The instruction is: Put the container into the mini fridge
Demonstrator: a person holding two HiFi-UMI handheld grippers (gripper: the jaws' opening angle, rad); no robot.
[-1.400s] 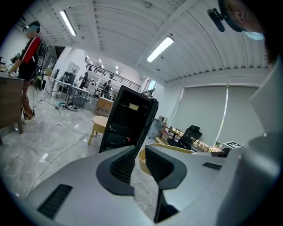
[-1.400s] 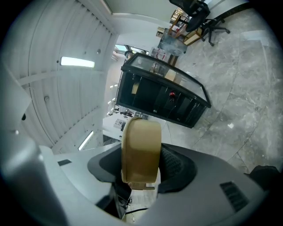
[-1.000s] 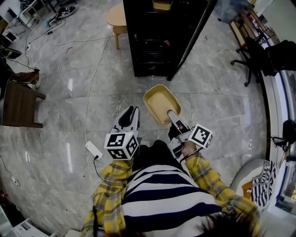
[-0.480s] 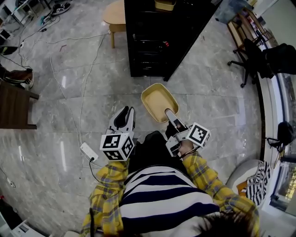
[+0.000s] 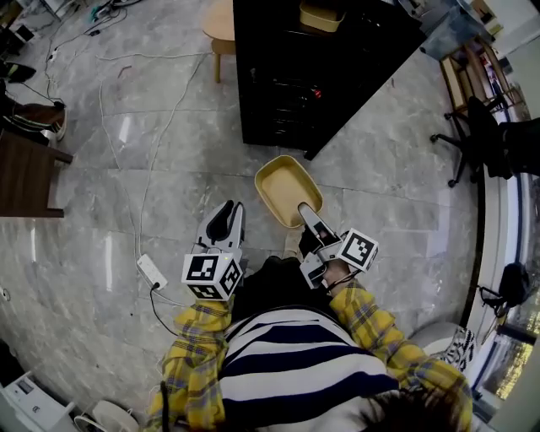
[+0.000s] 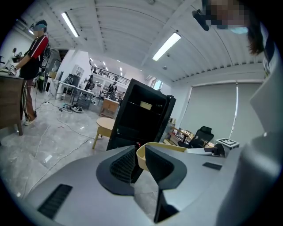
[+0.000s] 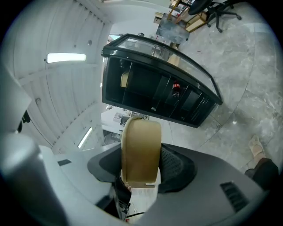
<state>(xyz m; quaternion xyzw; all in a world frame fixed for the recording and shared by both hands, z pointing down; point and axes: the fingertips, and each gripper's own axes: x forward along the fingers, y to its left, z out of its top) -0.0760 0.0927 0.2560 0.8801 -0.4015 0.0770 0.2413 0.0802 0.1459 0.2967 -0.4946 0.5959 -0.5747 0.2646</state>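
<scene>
Container [image 5: 283,182]: tan, open side up, held above floor [image 5: 169,169], near fridge front, not inside.
Right gripper [image 5: 306,209]: I see its jaws clamped on container's near rim.
Left gripper [image 5: 226,221]: jaws slightly apart, nothing between them; beside container, not touching.
Fridge [image 5: 287,84]: black, door open; I note another tan tub [image 5: 321,15] inside.

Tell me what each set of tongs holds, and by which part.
The right tongs clamp the tan container by its near rim; the left tongs hold nothing.

Tan container [image 5: 285,187] held level before open black mini fridge [image 5: 287,84].
</scene>
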